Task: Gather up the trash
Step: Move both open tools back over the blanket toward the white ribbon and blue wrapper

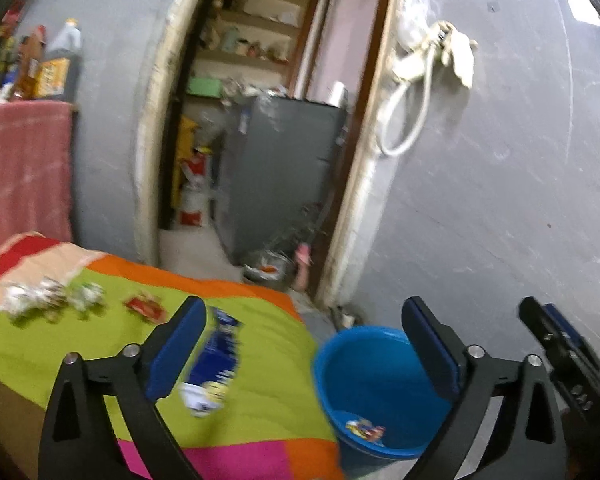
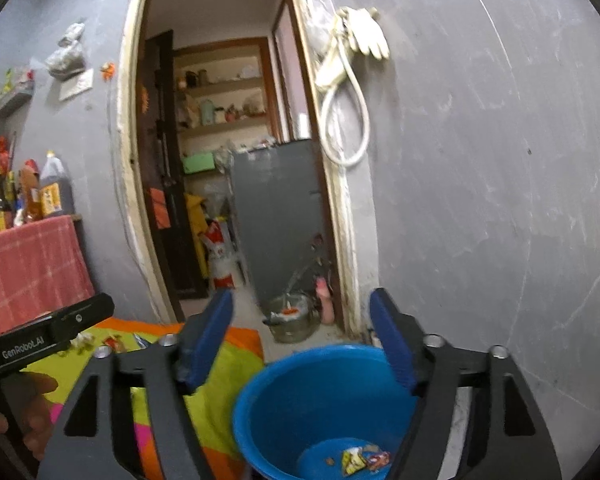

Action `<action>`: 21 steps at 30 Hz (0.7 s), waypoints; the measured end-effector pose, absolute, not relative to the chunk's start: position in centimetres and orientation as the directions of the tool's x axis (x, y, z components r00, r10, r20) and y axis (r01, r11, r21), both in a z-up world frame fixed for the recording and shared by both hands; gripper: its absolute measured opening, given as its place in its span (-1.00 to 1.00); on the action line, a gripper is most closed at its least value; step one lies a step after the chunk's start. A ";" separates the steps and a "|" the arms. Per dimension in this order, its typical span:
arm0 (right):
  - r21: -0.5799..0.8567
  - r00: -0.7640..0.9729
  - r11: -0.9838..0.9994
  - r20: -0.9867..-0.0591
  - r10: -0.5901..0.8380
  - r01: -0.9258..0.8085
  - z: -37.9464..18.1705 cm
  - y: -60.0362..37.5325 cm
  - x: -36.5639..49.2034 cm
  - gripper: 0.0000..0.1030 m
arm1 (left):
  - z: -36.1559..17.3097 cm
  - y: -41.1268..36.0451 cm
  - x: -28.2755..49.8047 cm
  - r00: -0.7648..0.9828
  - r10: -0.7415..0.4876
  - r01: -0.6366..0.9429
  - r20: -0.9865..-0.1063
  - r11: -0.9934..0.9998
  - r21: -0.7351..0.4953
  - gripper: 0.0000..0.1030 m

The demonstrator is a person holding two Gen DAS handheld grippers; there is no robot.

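Note:
A blue bucket [image 1: 364, 384] stands on the floor beside the bed and holds a few small wrappers [image 1: 366, 429]; it also shows in the right wrist view [image 2: 320, 400]. A blue and white wrapper [image 1: 214, 360] lies on the green bedspread by my left gripper's left finger. A red wrapper [image 1: 145, 305] and crumpled silver wrappers [image 1: 52, 296] lie farther left. My left gripper [image 1: 304, 344] is open and empty, above the bed's edge and the bucket. My right gripper [image 2: 302, 336] is open and empty, just above the bucket.
The bed [image 1: 260, 412] has a green, orange and pink cover. An open doorway [image 1: 260, 120] leads to a grey fridge [image 1: 284, 176] and shelves. A pot [image 2: 290, 320] sits on the floor there. Bottles [image 2: 40, 192] stand on a pink-covered table. A grey wall [image 2: 500, 200] is on the right.

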State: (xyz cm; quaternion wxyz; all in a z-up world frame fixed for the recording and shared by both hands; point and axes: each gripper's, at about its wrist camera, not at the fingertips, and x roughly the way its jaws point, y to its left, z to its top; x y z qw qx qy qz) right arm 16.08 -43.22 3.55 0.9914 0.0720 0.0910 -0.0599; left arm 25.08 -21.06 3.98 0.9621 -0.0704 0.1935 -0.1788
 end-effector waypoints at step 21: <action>0.111 0.991 0.991 -0.098 0.090 -0.079 5.7 -30.6 18.5 1.00 | 5.4 -5.8 22.3 0.950 -0.121 0.087 -0.287 0.988 -0.129 0.95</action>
